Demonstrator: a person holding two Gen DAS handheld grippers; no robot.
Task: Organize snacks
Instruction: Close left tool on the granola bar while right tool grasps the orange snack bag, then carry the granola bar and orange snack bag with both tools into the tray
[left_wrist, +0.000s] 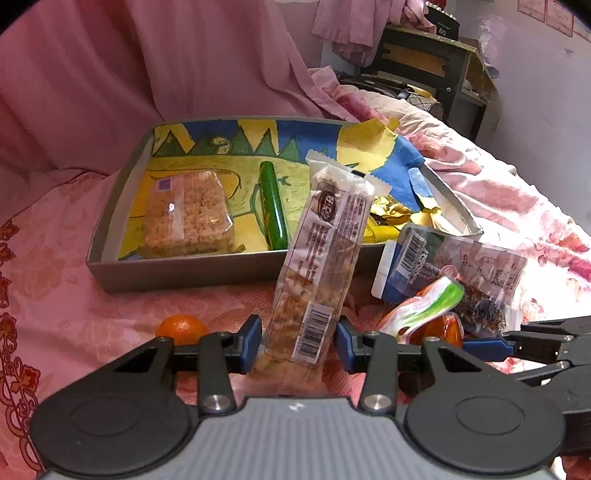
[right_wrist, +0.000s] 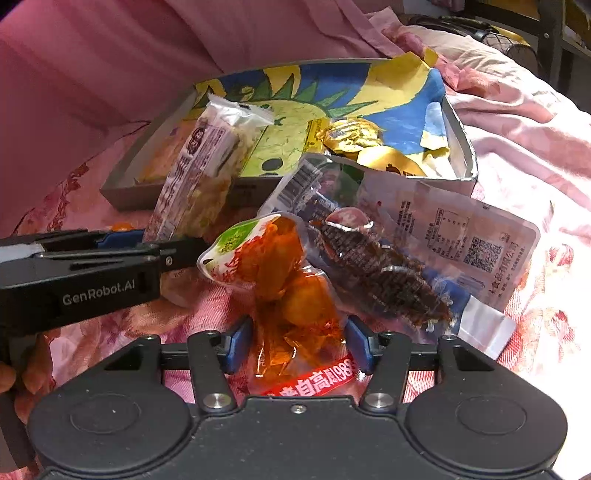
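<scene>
Gripping crinkly plastic: left gripper (left_wrist: 299, 345) long cereal bar (left_wrist: 319, 254), right gripper (right_wrist: 299, 343) glossy orange pouch (right_wrist: 288, 291).

I see a pink floral bedspread (left_wrist: 74, 266) spread under everything, with a plain pink curtain-like cloth (left_wrist: 129, 74) hanging behind it. Off at the far right stands a dark wooden desk (left_wrist: 436, 62), next to a pale lilac wall (left_wrist: 546, 92).

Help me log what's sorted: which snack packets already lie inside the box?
The clear puffed-rice block, the green tube and the gold wrapper lie in the box; the other packets are outside it, on the bedspread or between tongs.
</scene>
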